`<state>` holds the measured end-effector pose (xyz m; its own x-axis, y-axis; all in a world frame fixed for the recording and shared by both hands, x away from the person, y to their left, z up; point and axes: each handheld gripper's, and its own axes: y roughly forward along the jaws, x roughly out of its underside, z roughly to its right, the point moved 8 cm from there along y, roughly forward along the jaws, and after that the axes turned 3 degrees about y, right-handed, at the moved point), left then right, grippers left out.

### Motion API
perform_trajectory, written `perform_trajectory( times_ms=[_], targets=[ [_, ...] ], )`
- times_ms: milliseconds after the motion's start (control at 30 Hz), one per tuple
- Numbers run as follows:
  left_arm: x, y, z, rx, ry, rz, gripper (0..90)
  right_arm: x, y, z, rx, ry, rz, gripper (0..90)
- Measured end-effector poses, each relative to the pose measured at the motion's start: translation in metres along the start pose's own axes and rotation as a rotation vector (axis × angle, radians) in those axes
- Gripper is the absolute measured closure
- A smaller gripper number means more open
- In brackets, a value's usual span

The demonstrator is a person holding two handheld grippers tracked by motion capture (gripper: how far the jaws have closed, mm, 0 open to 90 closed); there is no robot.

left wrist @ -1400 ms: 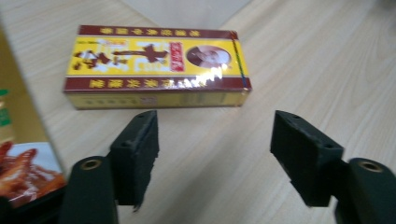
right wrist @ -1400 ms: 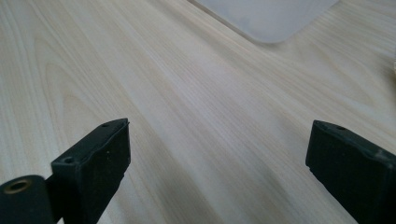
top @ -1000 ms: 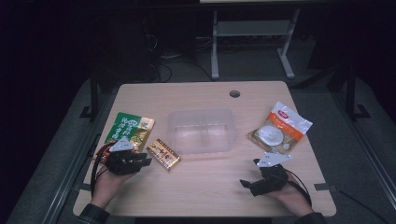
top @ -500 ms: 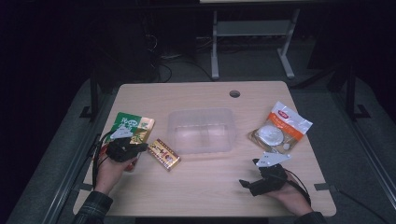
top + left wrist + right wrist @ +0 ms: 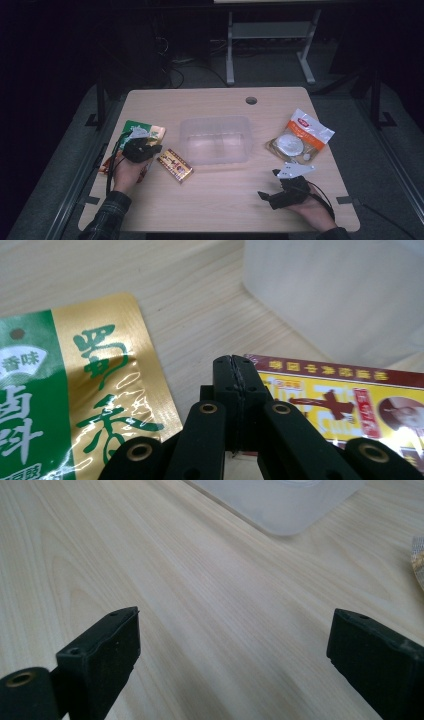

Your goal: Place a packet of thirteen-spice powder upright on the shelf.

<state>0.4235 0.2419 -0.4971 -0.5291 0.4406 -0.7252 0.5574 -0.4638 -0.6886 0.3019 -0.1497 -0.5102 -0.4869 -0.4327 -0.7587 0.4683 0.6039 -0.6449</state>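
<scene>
Dark floor and metal stands surround a pale wooden table (image 5: 220, 210). At its middle sits a clear plastic tub (image 5: 216, 140) with nothing visible inside it.

To the tub's left lie two flat packets. A green and gold packet (image 5: 150, 131) rests near the table's left edge. A smaller red and yellow packet (image 5: 174, 164) lies just beside the tub's near left corner. The left gripper (image 5: 141, 149) hovers between these two packets, over the green one's near edge. In the left gripper view its black jaws are pressed together with nothing between them, having just finished closing, with the green and gold packet (image 5: 75, 400) on one side and the red and yellow packet (image 5: 350, 400) on the other.

To the tub's right lies a clear bag with a red label (image 5: 300, 140), holding something round and pale.

The right gripper (image 5: 280, 192) rests near the table's front right, jaws spread wide above bare wood, gripping nothing.
</scene>
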Motion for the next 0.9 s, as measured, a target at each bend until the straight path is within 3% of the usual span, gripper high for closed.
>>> perform_trajectory(
  times_ms=[133,267,633,767,833,900],
  targets=[
    [0.002,0.005,-0.003,-0.001,-0.011,-0.004,89.7,0.000,0.002,-0.003,-0.002,-0.002,-0.006,6.5],
    [0.008,0.013,-0.002,0.007,-0.001,-0.045,89.7,0.001,0.003,-0.004,-0.001,-0.001,-0.010,6.5],
    [0.010,0.014,0.004,0.040,-0.002,-0.066,89.7,0.001,0.000,-0.001,0.002,0.006,-0.003,6.5],
    [0.011,0.013,0.009,0.062,-0.001,-0.066,89.7,0.000,0.001,-0.001,0.000,0.007,-0.003,6.5],
    [0.015,0.012,0.013,0.101,-0.013,-0.071,89.7,0.000,0.002,-0.001,0.000,0.008,-0.002,6.5],
    [0.016,0.011,0.015,0.110,-0.013,-0.075,89.7,-0.001,0.002,-0.001,-0.001,0.004,-0.002,6.5]
  ],
)
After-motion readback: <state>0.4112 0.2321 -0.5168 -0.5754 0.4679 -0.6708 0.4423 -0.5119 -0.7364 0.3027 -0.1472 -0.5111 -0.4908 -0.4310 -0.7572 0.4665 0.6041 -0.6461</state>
